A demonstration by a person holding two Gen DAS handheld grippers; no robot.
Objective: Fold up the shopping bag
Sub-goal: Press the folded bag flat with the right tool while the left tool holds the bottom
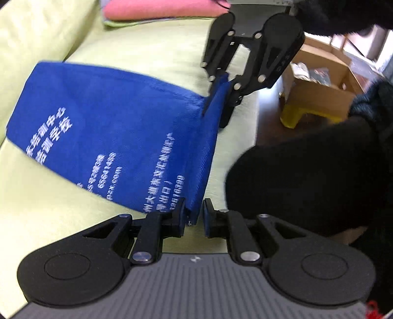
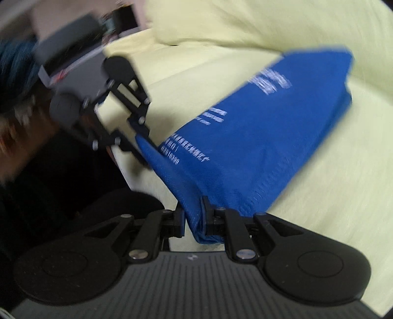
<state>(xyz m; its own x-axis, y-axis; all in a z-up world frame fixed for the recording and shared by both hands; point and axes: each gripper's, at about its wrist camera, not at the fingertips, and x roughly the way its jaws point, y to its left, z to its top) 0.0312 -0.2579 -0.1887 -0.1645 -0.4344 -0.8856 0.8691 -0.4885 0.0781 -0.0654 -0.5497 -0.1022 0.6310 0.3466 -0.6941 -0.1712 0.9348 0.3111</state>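
A blue shopping bag (image 1: 110, 122) with white printed text lies flattened on a pale yellow-green cushion (image 1: 159, 54). Its near edge is lifted and stretched between both grippers. My left gripper (image 1: 194, 216) is shut on one corner of that edge. The right gripper (image 1: 216, 108) reaches down from above, shut on the other corner. In the right wrist view, the right gripper (image 2: 195, 218) pinches bunched blue fabric of the bag (image 2: 258, 137). The left gripper (image 2: 147, 152) holds the far end of the same taut edge. The frames are blurred.
A pink folded cloth (image 1: 157, 9) lies at the back of the cushion. Beyond the cushion's right edge stand a cardboard box (image 1: 319, 81) and a yellow stool (image 1: 299, 115) on a dark floor. The person's dark clothing (image 1: 307, 176) fills the right side.
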